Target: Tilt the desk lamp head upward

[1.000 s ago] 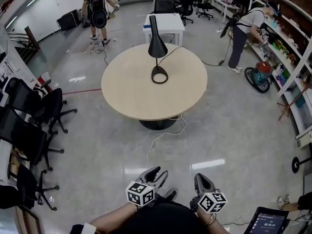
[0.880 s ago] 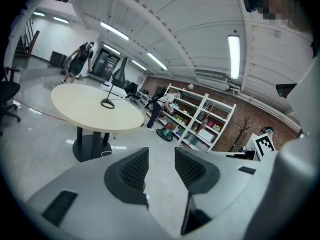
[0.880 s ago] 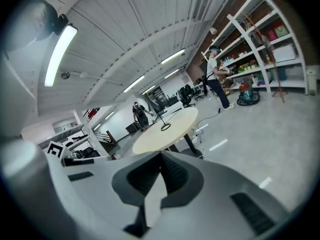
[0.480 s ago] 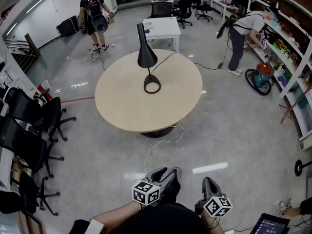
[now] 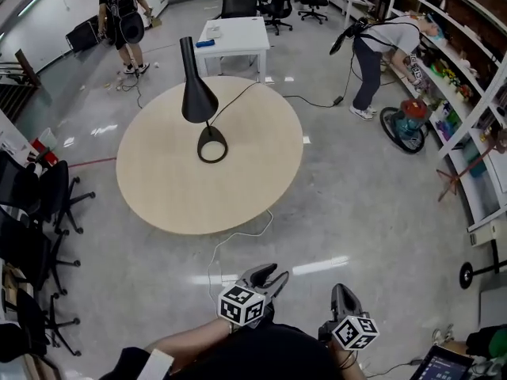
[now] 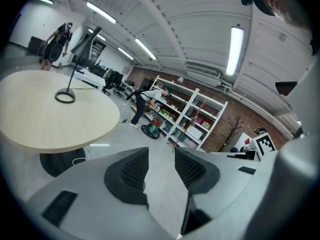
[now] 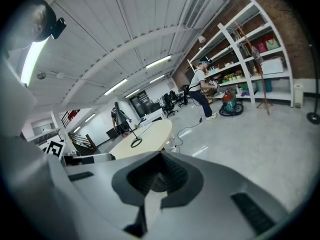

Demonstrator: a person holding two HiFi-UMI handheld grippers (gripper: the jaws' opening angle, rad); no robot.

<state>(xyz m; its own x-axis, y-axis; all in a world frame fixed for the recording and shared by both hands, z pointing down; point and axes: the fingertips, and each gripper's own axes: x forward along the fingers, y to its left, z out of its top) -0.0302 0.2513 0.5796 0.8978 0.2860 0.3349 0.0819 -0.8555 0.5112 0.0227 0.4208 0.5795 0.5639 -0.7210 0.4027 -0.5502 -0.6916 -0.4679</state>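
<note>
The lamp (image 5: 190, 63) stood on the surface (image 5: 170, 196), far ahead. Left claw (image 5: 267, 275) was apart and empty; right claw (image 5: 342, 294) was together. Best practice was to close in, steady the base (image 5: 211, 144), then raise the head (image 5: 198, 104) slowly

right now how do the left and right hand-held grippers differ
The left hand-held gripper has its jaws apart; the right hand-held gripper has them shut. The left one looks past the round table toward the shelves; the right one looks almost straight at that table. Both are empty and over the floor, short of the table and its desk lamp.
</note>
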